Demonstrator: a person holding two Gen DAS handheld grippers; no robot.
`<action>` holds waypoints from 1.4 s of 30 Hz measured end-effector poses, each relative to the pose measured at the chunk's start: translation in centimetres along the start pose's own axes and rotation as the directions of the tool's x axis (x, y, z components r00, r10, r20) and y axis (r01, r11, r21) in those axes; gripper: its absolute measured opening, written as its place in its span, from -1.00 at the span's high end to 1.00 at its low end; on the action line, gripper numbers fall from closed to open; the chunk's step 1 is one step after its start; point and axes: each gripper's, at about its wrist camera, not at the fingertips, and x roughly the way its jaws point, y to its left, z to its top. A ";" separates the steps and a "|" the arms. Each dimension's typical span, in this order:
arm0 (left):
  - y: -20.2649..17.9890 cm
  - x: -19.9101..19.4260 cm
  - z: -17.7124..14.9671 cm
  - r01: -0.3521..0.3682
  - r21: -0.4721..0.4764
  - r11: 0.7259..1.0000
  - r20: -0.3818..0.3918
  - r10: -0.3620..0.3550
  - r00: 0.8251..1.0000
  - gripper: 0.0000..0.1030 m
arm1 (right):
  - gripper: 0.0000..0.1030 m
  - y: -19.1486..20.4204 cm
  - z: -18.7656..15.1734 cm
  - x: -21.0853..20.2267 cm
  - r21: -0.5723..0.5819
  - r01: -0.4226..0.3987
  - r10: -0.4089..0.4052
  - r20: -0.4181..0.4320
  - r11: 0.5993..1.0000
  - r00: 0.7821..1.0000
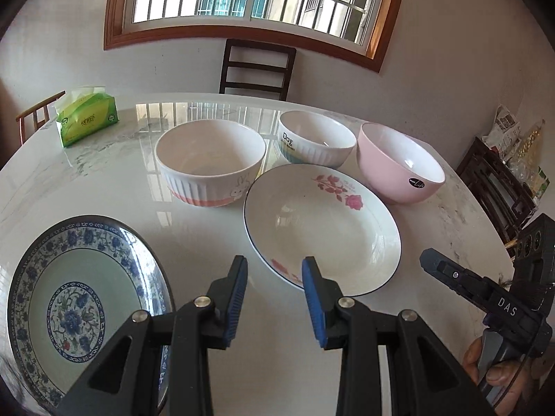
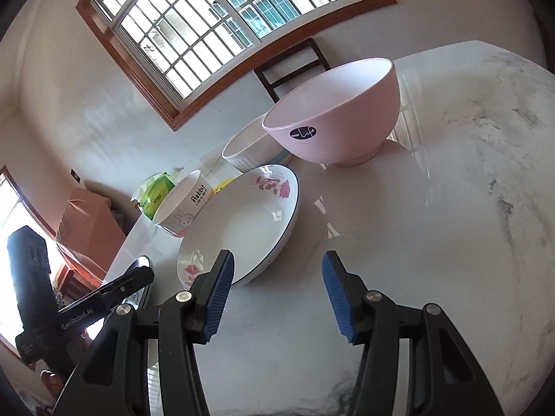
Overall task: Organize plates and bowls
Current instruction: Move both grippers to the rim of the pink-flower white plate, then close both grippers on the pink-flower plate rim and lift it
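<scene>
On the white marble table stand a ribbed rabbit bowl, a ribbed "Dog" bowl and a pink bowl. A white rose plate lies in front of them and a blue-patterned plate at the near left. My left gripper is open and empty, over the table just before the rose plate's near rim. My right gripper is open and empty, by the rose plate, with the pink bowl beyond. The right gripper also shows in the left wrist view.
A green tissue pack lies at the table's far left. A dark chair stands behind the table under the window. A dark wooden shelf stands to the right. A cardboard box stands by the wall.
</scene>
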 end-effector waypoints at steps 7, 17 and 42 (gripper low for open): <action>1.1 2.9 1.8 0.057 -0.090 0.994 -0.079 -0.064 0.995 0.36 | 0.01 -0.5 1.7 2.9 0.037 -0.024 0.027 -0.063 0.999 0.998; 2.6 6.5 1.7 0.044 -0.176 0.983 -0.177 -0.075 0.981 0.36 | 0.08 -0.9 3.1 5.0 0.052 -0.021 0.026 -0.097 0.998 0.995; 0.2 6.1 0.7 -0.001 -0.091 0.996 -0.148 -0.012 0.989 0.67 | 0.72 -1.8 2.9 5.8 0.081 -0.021 0.038 -0.215 0.997 0.976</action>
